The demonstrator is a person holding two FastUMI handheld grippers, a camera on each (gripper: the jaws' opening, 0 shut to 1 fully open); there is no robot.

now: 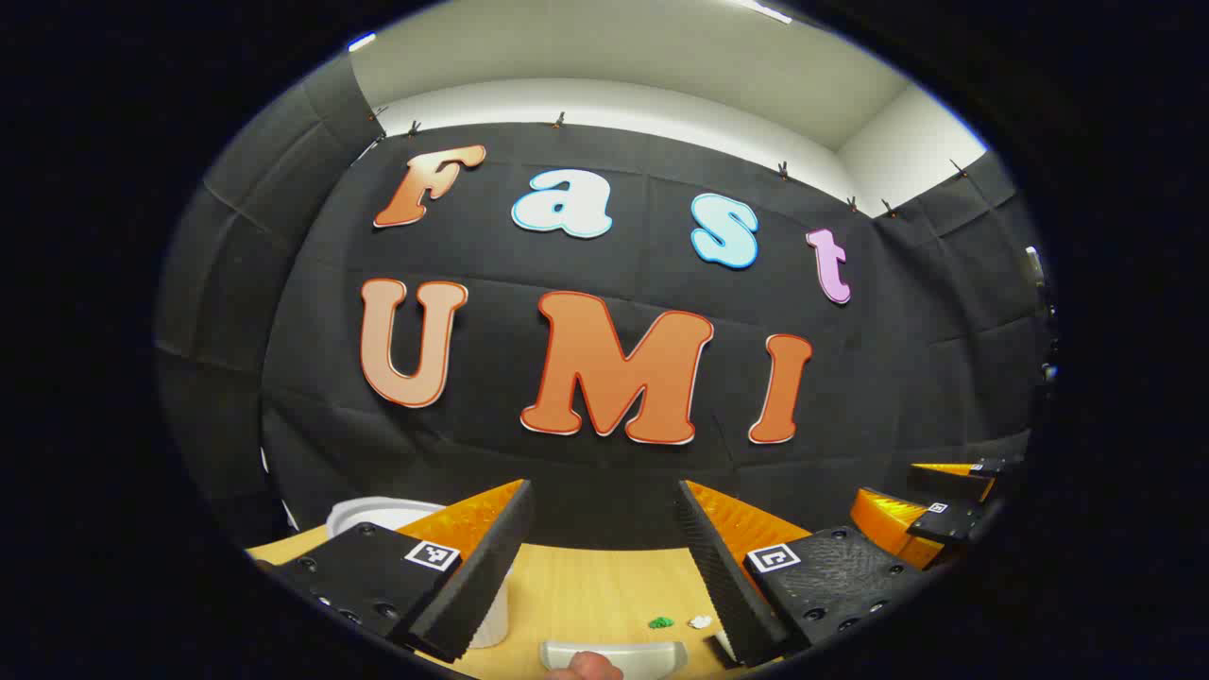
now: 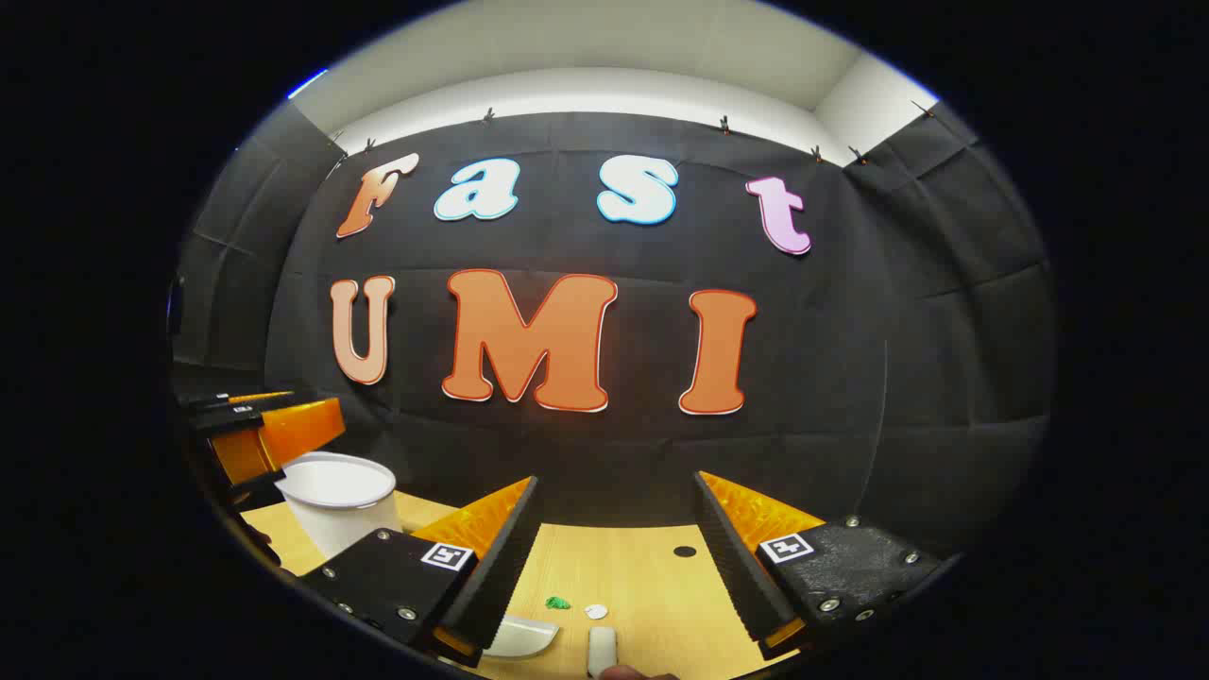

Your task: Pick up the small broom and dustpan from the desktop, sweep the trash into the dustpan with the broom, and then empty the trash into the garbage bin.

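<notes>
My left gripper (image 1: 604, 567) hangs with its fingers spread and empty, the white garbage bin (image 1: 378, 515) to its left and the dustpan (image 1: 614, 654) low and near, lying crosswise between the fingers. My right gripper (image 2: 619, 567) is likewise apart; the small broom (image 2: 602, 650) lies below it, its handle running near-to-far, so I judge each hand drops straight down.

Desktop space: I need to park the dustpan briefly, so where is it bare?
Bare wood lies right of the small dark hole, toward the wall. It is crowded left: the white bin, then green scrap and white scrap near the dustpan.
</notes>
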